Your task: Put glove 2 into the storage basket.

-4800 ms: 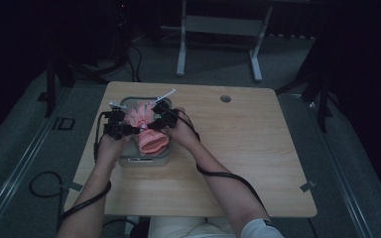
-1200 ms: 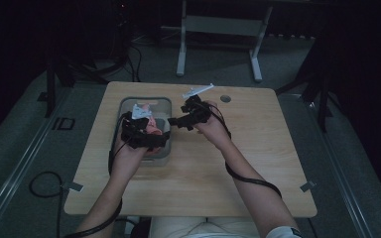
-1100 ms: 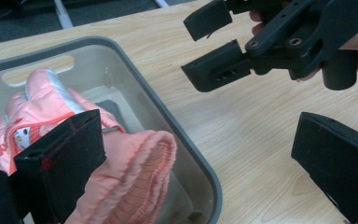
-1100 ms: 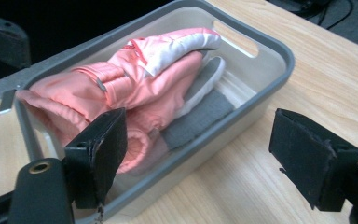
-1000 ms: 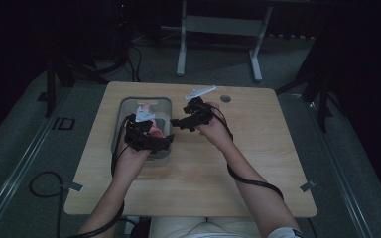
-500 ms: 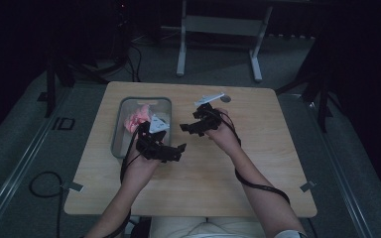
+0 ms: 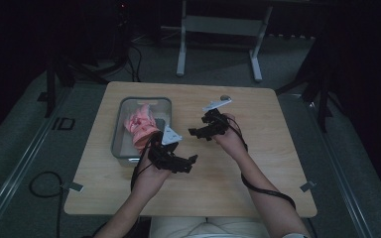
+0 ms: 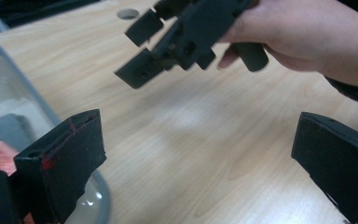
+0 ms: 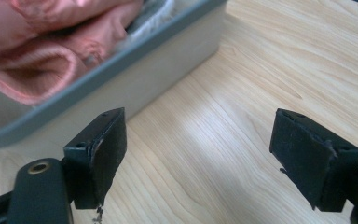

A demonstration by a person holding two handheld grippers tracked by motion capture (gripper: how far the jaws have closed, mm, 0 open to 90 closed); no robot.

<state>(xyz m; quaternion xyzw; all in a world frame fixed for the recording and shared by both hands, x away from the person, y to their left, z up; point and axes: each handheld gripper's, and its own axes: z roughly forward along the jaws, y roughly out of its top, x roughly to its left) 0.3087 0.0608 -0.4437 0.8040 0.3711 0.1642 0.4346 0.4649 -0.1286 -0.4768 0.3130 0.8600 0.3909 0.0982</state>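
- Wooden table (image 7: 258, 163) bears the grey bin (image 7: 124, 148) at its 10 o'clock side
- Pink cloth (image 7: 140, 126) now lies heaped in the bin, released
- Left gripper (image 7: 191, 159) and right gripper (image 7: 194, 133) have drawn back over bare wood, jaws wide apart, holding nothing; stowing looks finished

We worked in a dim lab: 1 wooden table (image 7: 238, 173) on grey carpet (image 7: 39, 148), metal stand (image 7: 218, 29) behind, floor cables (image 7: 42, 186).
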